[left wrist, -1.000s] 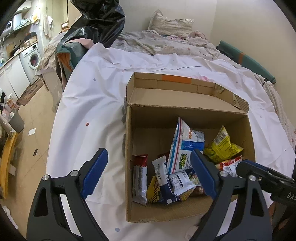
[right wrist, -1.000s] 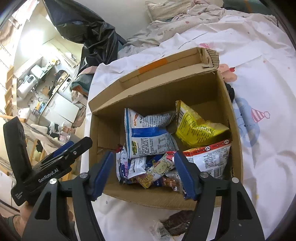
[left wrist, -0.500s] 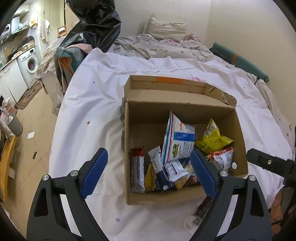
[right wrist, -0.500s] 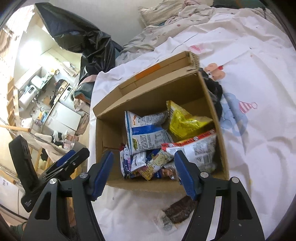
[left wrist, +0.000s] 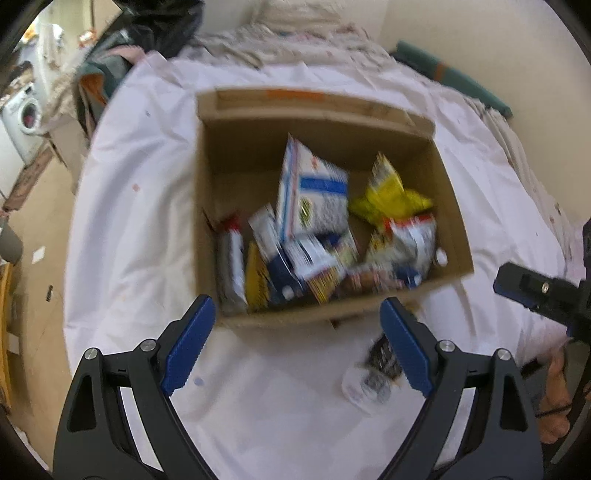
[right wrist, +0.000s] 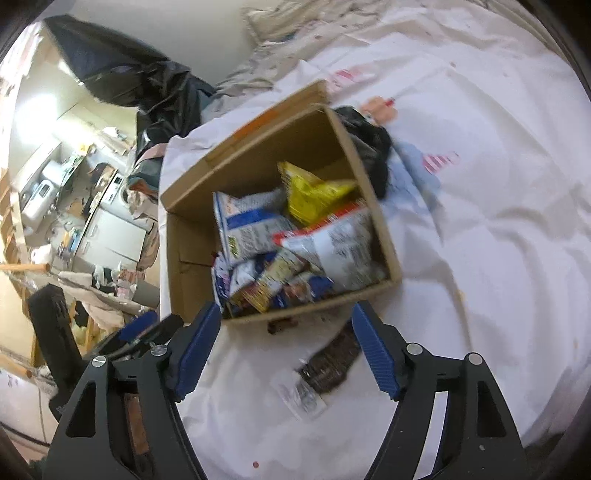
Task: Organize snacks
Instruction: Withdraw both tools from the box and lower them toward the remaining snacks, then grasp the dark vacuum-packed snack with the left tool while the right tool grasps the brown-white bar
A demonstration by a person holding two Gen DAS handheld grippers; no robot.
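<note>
An open cardboard box [left wrist: 236,155] [right wrist: 184,258] stands on a white sheet and holds several snack packets, among them a yellow bag [left wrist: 391,199] [right wrist: 314,192] and a blue-and-white bag [left wrist: 314,199] [right wrist: 247,229]. One dark snack packet [left wrist: 380,365] [right wrist: 328,362] lies on the sheet just in front of the box. My left gripper [left wrist: 295,343] hovers open over the sheet before the box, nothing between its fingers. My right gripper [right wrist: 284,347] is open and its jaws are opening wider, above the dark packet without touching it.
The sheet covers a bed [right wrist: 498,184] with crumpled bedding [left wrist: 303,33] at its far end. A black plastic bag [right wrist: 147,85] sits by the bed's far left corner. A black cloth [right wrist: 373,147] lies beside the box. Floor and a washing machine [left wrist: 22,114] are on the left.
Both grippers have drawn back from the box toward the near side, so the dark packet on the sheet has come into view. The right gripper's jaws have spread wider.
</note>
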